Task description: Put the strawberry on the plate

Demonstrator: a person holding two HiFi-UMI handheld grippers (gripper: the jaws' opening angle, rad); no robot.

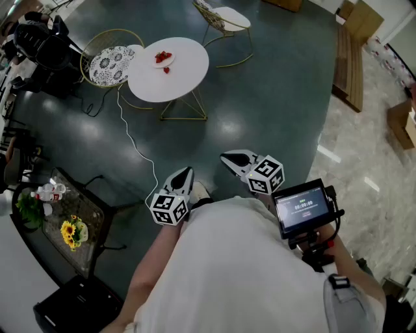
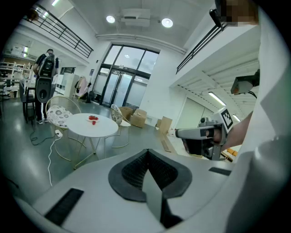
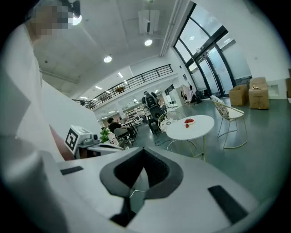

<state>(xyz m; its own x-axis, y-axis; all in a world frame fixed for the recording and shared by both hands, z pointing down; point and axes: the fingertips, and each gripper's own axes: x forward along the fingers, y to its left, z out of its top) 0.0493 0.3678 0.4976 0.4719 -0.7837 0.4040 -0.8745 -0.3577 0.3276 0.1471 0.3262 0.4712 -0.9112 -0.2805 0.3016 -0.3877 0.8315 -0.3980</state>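
Note:
A round white table (image 1: 179, 81) stands far ahead on the dark floor. On it is a small plate (image 1: 164, 59) with red strawberries, and one loose strawberry (image 1: 166, 70) lies just beside the plate. Both grippers are held close to my body, well short of the table. My left gripper (image 1: 184, 173) is shut and empty, and so is my right gripper (image 1: 229, 158). The left gripper view shows shut jaws (image 2: 147, 154) with the table (image 2: 102, 129) and strawberries (image 2: 93, 119) far off. The right gripper view shows shut jaws (image 3: 143, 157) and the plate (image 3: 188, 121) in the distance.
A chair with a patterned cushion (image 1: 110, 65) stands left of the table, another chair (image 1: 224, 19) behind it. A white cable (image 1: 133, 140) runs across the floor. A dark side table with sunflowers (image 1: 71, 231) is at my left. Another person's hand holds a monitor (image 1: 302, 207) at my right.

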